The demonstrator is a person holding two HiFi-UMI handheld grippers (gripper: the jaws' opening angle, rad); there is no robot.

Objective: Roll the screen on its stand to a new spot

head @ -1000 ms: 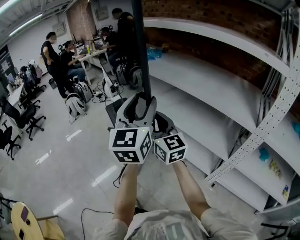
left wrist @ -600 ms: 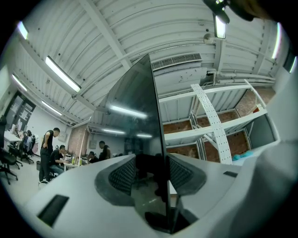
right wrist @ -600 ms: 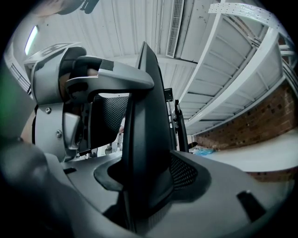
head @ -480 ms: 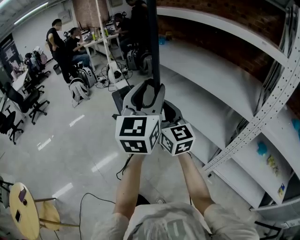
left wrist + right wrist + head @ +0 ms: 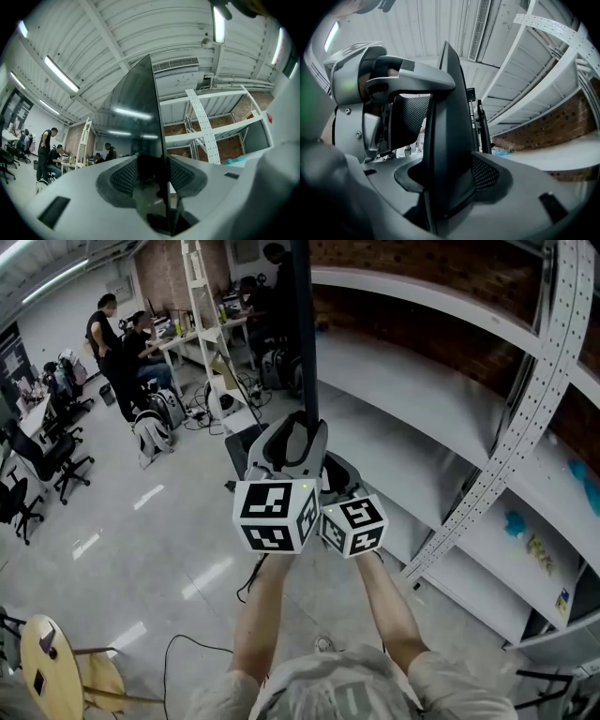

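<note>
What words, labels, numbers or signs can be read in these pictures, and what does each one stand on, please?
No text can be read anywhere.
Left marker cube: black-and-white square patterns only, no letters.
Right marker cube: the same, patterns only.
Shirt print: too blurred to read.
Yellow packet at lower right: too small to read.
Small blue label below it: too small to read.

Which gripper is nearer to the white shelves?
Right. The right gripper grips the screen on the side toward the shelves; the left gripper, jaws just closing on the same edge, sits beside it, farther away.
</note>
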